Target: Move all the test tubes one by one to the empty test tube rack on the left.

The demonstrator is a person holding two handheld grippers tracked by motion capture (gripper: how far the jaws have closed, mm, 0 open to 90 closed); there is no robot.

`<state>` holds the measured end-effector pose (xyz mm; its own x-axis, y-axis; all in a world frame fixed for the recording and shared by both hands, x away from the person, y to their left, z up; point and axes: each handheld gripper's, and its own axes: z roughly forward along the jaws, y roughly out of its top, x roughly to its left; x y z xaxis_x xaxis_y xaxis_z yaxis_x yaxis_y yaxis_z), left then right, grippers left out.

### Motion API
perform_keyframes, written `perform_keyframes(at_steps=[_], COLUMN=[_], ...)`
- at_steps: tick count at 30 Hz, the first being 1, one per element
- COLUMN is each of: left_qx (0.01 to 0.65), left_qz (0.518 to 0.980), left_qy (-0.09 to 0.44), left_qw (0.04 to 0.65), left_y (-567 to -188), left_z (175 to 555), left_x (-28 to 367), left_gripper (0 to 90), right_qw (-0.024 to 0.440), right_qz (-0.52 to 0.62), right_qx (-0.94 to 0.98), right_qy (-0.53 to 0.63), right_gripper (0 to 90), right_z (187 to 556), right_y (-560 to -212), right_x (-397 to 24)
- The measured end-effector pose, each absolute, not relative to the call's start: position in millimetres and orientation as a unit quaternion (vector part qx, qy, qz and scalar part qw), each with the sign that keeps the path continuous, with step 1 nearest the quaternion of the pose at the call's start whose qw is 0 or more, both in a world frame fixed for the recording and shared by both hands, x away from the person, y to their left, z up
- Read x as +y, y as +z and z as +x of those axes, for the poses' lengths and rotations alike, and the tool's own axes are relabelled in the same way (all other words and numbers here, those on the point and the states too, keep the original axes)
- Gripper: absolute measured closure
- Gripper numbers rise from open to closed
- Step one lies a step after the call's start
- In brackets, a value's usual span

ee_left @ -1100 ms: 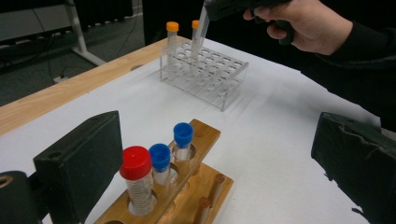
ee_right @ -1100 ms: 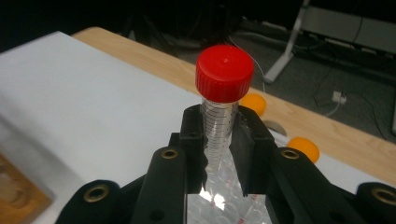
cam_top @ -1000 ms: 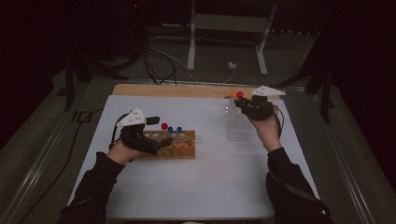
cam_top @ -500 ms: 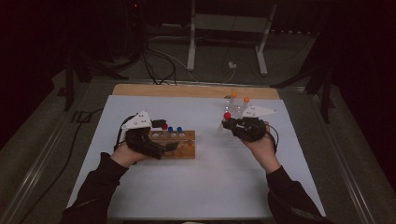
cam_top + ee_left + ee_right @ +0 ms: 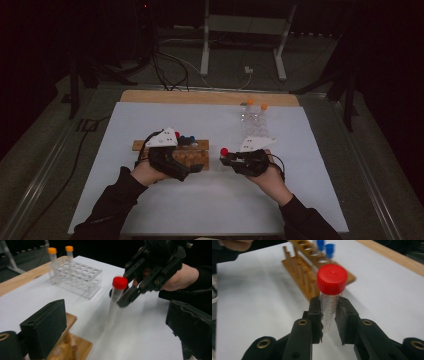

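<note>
Red-capped tube (image 5: 329, 300) transfer toward wooden rack (image 5: 192, 156), frame centre.
We held it clamped in right gripper (image 5: 329, 322); left gripper (image 5: 112, 322) open, empty; tilt risked missing a hole.

Black sleeves cover both forearms; each black gripper (image 5: 172, 162) carries a pale three-cornered plate and brass-ringed screw holes.

Pretty dim room overall. A white table top (image 5: 320, 165) with a wooden strip (image 5: 150, 96) along its far edge is lit in the middle of the frame. Black cables (image 5: 165, 65) are tangled at upper left, and a grey metal stand (image 5: 245, 30) is seen at top centre on a dark floor (image 5: 45, 150).
</note>
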<state>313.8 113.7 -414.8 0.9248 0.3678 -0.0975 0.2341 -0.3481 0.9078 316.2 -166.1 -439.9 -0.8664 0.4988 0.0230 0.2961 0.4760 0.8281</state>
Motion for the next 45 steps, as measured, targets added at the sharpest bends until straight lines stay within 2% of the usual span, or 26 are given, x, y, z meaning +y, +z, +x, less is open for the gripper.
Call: perform_keyframes(at_steps=[5,9,12,17,27,32,39,45], left_qx=[0.174,0.172,0.167,0.169,0.169,0.166,0.17,0.183], left_qz=[0.82,0.819,0.825,0.827,0.828,0.827,0.821,0.81], left_qy=[0.053,0.048,0.052,0.056,0.067,0.071,0.09,0.116], left_qw=[0.543,0.545,0.537,0.533,0.53,0.532,0.538,0.544], left_y=[-418,-423,-427,-431,-433,-429,-413,-392], left_z=[309,307,306,307,308,307,308,308], left_x=[103,95,88,81,79,82,95,111], left_gripper=[8.6,17.5,26.2,46.5,70.1,71.2,71.4,71.3], right_qw=[0.097,0.085,0.08,0.077,0.077,0.081,0.096,0.097], right_qz=[0.22,0.211,0.206,0.2,0.2,0.198,0.207,0.213], right_qx=[0.858,0.862,0.865,0.867,0.867,0.864,0.853,0.851], right_qy=[0.455,0.453,0.45,0.45,0.449,0.456,0.469,0.471], right_gripper=[75.0,75.0,75.0,75.0,74.9,73.7,57.4,34.6], right_z=[310,307,305,303,303,302,303,303], right_y=[-442,-444,-445,-444,-445,-443,-437,-435], right_x=[-157,-151,-147,-145,-144,-145,-153,-155])
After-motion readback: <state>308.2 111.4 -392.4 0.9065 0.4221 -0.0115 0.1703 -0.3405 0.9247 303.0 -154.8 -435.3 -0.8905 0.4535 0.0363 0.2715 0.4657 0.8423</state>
